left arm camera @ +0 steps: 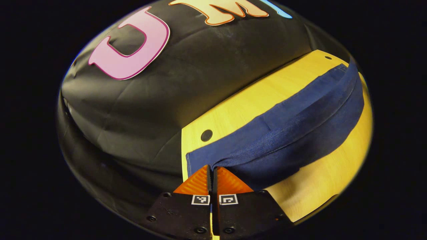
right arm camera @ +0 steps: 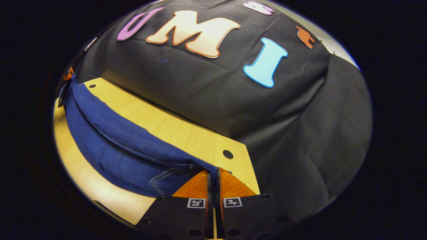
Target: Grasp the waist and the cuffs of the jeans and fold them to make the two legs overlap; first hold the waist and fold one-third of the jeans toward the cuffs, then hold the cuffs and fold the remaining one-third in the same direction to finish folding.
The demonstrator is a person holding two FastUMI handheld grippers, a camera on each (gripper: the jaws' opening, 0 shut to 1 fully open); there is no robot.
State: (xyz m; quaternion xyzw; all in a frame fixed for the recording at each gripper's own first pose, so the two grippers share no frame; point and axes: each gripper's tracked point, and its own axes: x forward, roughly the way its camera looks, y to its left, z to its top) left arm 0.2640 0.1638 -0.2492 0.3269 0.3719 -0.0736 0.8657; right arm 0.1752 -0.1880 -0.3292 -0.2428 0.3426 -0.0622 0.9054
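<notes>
No legible text or labels

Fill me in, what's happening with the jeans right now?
A person holds a gripper in each hand. The left gripper and the right gripper are each pinched on an end of the dark blue jeans. The jeans lie along the wooden table, apparently partway through the lengthwise fold.

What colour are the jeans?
Dark blue denim jeans, seen best in the left gripper view.
</notes>
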